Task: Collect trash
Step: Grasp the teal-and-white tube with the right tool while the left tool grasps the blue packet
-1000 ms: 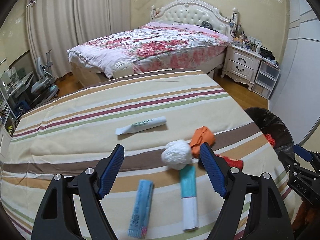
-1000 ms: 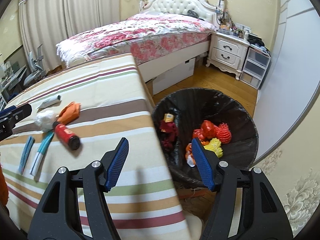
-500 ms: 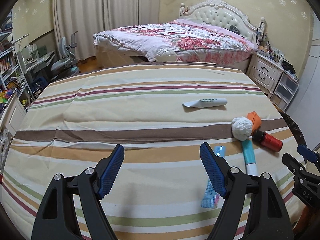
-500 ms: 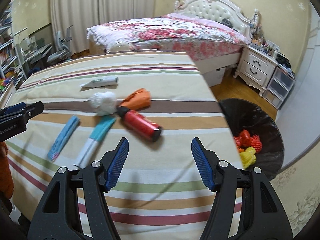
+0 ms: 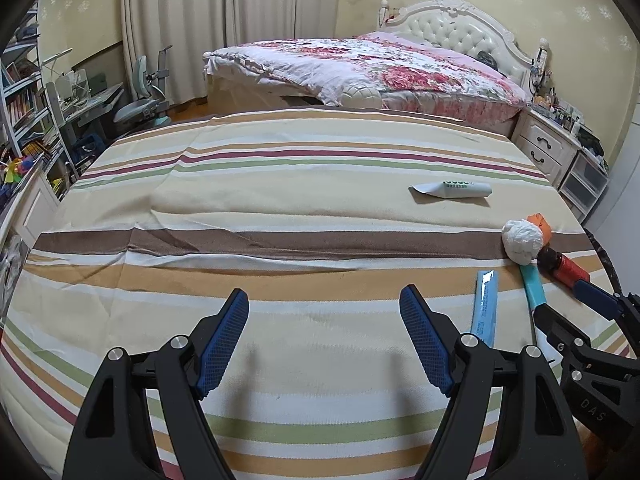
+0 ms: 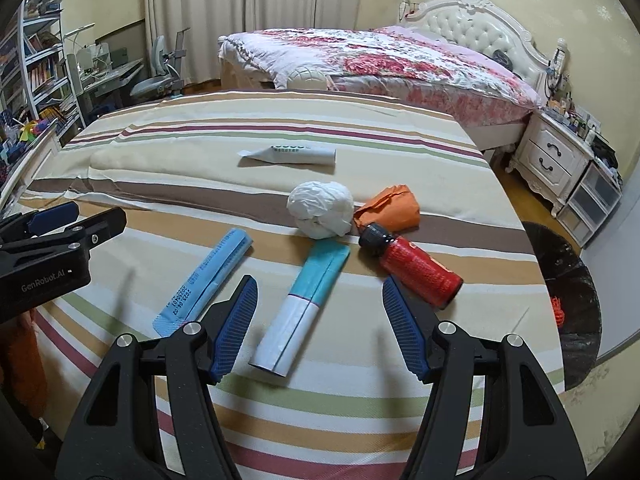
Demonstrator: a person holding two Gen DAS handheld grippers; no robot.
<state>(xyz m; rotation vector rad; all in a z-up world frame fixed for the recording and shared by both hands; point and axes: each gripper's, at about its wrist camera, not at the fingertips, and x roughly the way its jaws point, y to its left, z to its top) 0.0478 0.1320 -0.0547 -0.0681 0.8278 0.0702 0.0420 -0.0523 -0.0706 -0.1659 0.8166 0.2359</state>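
On the striped cloth (image 6: pixel 168 168) lie a teal-and-white wrapper (image 6: pixel 302 304), a blue wrapper (image 6: pixel 208 280), a red bottle with a black cap (image 6: pixel 416 270), a white crumpled paper ball (image 6: pixel 320 208), an orange crumpled wrapper (image 6: pixel 390 208) and a white tube (image 6: pixel 292 155). My right gripper (image 6: pixel 316 324) is open and empty, just above the teal-and-white wrapper. My left gripper (image 5: pixel 324 338) is open and empty over bare cloth, left of the trash. The blue wrapper (image 5: pixel 485 306), paper ball (image 5: pixel 522 240) and tube (image 5: pixel 454 190) also show in the left wrist view.
A black trash bin (image 6: pixel 568 300) with red items inside stands on the floor off the table's right edge. A bed (image 6: pixel 380 60) and white nightstand (image 6: pixel 552 156) lie beyond. A desk, chair and shelves (image 5: pixel 36 120) stand at the left.
My right gripper swung left from over the trash bin to over the table's trash. My left gripper moved left, away from the trash, over bare cloth. Both stayed open.
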